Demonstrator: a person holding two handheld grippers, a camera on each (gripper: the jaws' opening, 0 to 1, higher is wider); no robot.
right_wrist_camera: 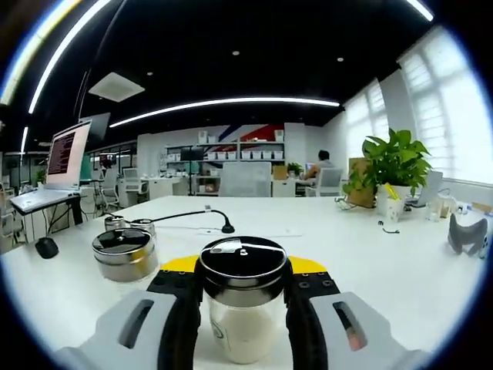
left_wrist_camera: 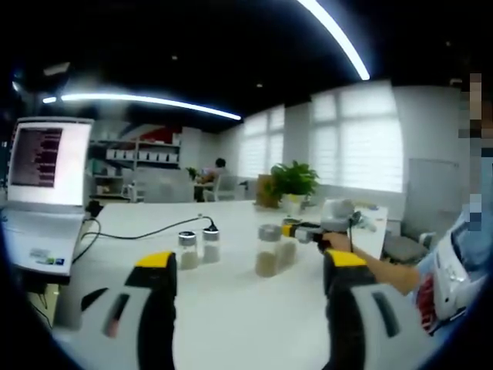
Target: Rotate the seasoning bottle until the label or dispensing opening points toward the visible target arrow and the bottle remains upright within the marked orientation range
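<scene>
Glass seasoning bottle (right_wrist_camera: 243,304) clamped in right tool (right_wrist_camera: 243,308); second jar (right_wrist_camera: 124,253) beside; cable (right_wrist_camera: 185,216) behind

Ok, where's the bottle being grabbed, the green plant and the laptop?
bottle (right_wrist_camera: 243,308): right gripper view, on its glass body between the jaws.
plant (right_wrist_camera: 394,160): right gripper view, on its leaves.
laptop (left_wrist_camera: 48,160): left gripper view, on its lit screen.
</scene>
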